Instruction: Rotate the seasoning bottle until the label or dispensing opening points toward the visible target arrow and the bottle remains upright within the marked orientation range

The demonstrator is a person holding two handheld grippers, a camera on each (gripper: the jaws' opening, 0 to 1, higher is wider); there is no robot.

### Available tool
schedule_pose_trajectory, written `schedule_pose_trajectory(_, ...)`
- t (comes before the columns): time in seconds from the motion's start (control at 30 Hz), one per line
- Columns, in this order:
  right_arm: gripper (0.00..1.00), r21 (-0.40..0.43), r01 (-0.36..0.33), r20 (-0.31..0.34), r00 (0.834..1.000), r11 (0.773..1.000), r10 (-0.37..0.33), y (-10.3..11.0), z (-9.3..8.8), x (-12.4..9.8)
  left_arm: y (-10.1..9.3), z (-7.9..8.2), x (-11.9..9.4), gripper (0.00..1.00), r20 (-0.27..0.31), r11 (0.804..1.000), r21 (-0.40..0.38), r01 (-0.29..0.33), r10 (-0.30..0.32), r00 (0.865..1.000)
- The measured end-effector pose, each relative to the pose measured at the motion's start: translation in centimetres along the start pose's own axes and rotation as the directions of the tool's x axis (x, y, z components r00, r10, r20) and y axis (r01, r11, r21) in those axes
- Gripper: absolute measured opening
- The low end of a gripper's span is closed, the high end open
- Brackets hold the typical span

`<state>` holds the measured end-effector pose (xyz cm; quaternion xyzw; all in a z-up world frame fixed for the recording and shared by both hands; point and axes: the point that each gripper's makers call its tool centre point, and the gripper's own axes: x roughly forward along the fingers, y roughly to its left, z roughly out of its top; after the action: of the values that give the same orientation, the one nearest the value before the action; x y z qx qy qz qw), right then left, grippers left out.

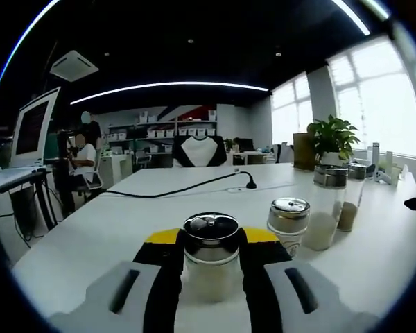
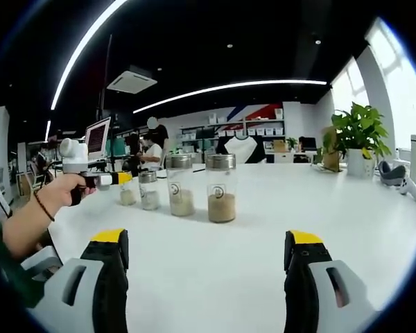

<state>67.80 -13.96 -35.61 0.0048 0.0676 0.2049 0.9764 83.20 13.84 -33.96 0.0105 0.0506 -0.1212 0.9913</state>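
Nearest the lens in the left gripper view, the left hand-held gripper (image 1: 211, 267) has its two yellow-tipped jaws pressed against either side of a short seasoning bottle (image 1: 211, 257), at the bottom centre of the frame. That bottle stands upright on the white desk (image 1: 90, 236), has a shiny metal lid and holds pale powder. Just to its right stands a second short shaker (image 1: 288, 224), and further right two taller jars (image 1: 329, 207), one with pale and one with brownish contents. A black cable (image 1: 180, 189) snakes across the desk beyond them, and a potted plant (image 1: 331, 139) sits at the right.

Seen from the right gripper view, the right hand-held gripper (image 2: 206, 260) is spread wide over bare desk at the bottom of the frame, pinching nothing. Centre frame, the four bottles stand in a row; the left hand-held gripper, carried by a person's hand (image 2: 59, 195) at the left edge, reaches to the leftmost one.
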Motion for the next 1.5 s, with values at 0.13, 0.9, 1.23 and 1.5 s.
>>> schedule_pose_trajectory(0.13, 0.95, 0.003, -0.001, -0.001, 1.000, 1.000, 0.001, 0.0, 0.0, 0.0, 0.1, 0.0, 0.0, 0.33, 0.029, 1.000, -0.003, -0.015, 0.015, 0.999)
schedule_pose_trajectory(0.9, 0.95, 0.014, 0.014, -0.002, 1.000, 1.000, -0.014, -0.7, -0.2, -0.1, -0.7, 1.8, -1.6, 0.49, 0.079, 0.977, 0.033, 0.208, -0.210, 0.974)
schedule_pose_trajectory(1.23, 0.95, 0.012, 0.020, -0.001, 1.000, 1.000, -0.020, -1.1, -0.1, -0.2, 0.2, 1.7, -0.4, 0.49, 0.069, 0.922, -0.035, 0.385, -0.382, 0.922)
schedule_pose_trajectory(1.5, 0.95, 0.010, 0.022, 0.000, 1.000, 1.000, -0.022, -1.1, 0.0, -0.3, 0.1, 1.6, 0.2, 0.50, 0.019, 0.874, 0.055, 0.483, -0.485, 0.874)
